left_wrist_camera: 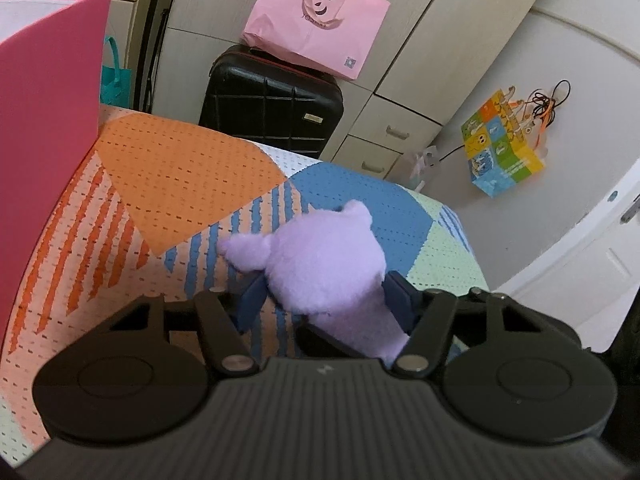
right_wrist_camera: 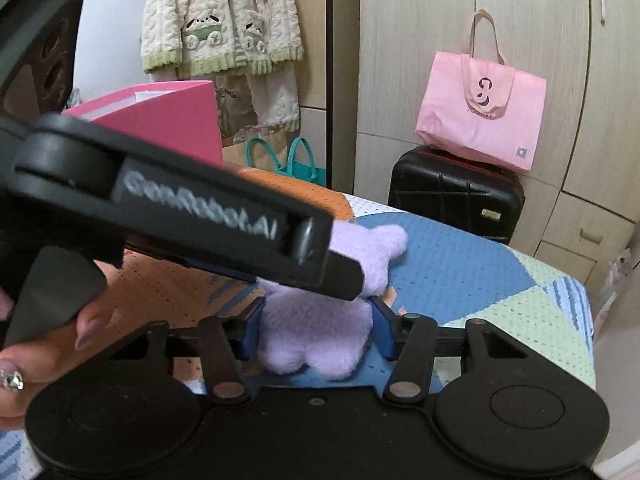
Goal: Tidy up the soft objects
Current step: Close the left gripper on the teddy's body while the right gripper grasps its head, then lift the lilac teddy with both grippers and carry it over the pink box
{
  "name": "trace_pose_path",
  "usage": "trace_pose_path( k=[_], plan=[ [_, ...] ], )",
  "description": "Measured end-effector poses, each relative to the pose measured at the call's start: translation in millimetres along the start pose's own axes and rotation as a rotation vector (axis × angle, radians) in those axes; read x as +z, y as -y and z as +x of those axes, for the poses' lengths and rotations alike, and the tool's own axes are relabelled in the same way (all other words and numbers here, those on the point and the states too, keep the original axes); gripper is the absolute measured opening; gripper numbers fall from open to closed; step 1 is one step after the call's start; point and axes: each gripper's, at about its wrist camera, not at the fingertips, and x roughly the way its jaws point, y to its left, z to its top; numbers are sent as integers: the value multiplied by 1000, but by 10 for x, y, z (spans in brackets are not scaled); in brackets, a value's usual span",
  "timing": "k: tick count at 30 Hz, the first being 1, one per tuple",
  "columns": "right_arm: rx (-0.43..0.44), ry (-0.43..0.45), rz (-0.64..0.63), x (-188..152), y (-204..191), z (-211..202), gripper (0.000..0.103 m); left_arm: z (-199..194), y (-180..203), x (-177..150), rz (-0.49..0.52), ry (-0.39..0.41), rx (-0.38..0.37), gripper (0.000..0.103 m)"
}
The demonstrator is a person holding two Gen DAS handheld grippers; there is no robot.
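Two grippers worked one lilac plush toy (left_wrist_camera: 320,264) lying on the patterned bedspread (left_wrist_camera: 180,168), out on its blue patch toward the far edge of the bed. Left gripper (left_wrist_camera: 320,300) had its blue pads flanking the toy's body, looked clenched on it, though contact on the left pad was hard to confirm. Right gripper (right_wrist_camera: 316,332) straddled the toy's lower lobes (right_wrist_camera: 316,344), pads touching the fur on both sides, so grasping too. Pink box (left_wrist_camera: 48,120) stood at the bed's left side, likely the destination.

Risks, as judged: both grips on one soft body could pull it in opposite directions and stretch it. Fur compresses, so a shallow pinch could slip on lifting. Left gripper's arm crossed over the right's view, so a collision was possible.
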Motion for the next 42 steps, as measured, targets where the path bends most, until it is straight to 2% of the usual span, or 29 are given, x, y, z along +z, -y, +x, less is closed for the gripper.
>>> trace_pose_path(
  k=[8,13,16,23,28,33,42],
  plan=[
    [29,-15,82,-23,-36,-45,57,-63,-31,-22,-8,-11,-6,56],
    [48,-30,241,-36,-16,-128,57,-161,32,-114,34,-25,2,55],
    [24,-27,241,-76,-120,-183,57,-251,23,-168,36,-29,-4,55],
    [59,-9,296,-193,-214,-368,57,-498,62,-339,69,-29,-1,55],
    [88,-23,382,-295,-284,-505,57,-634,58,-475,69,-66,-16,55],
    [105,-14,411,-405,-438,-639,57,-790,-7,-583,44,-108,-44,54],
    [95,23,409,-494,-663,-886,57,-1120,23,-751,89,-81,-84,52]
  ],
)
